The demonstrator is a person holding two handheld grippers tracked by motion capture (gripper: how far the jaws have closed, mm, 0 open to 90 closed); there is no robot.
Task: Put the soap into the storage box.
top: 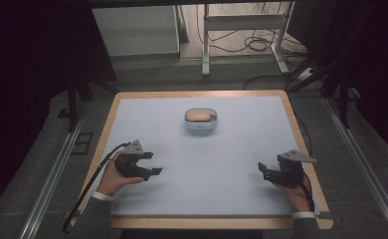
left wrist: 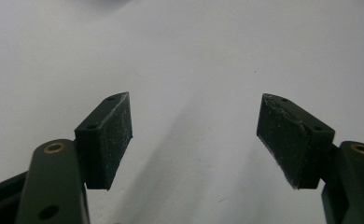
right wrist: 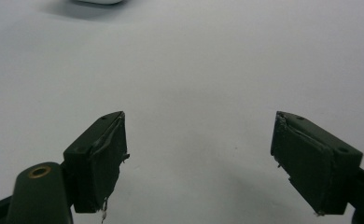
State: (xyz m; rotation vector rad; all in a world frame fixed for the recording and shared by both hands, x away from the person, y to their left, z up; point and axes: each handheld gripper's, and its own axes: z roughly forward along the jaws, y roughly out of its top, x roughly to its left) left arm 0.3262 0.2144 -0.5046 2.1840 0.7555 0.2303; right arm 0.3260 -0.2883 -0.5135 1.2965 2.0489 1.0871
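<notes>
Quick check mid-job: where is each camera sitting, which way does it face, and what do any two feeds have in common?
High view: above the person's side, facing forward and down on the table; forearms, left tongs, right tongs, dish.
Left gripper view: rides the left tongs, facing the pale mat; jaws apart, empty.
Right gripper view: rides the right tongs; jaws apart, empty.
Shared: mat surface.

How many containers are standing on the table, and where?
1. A single white container stands at the table's far middle, with a tan rounded thing inside. None appears hidden.
</notes>
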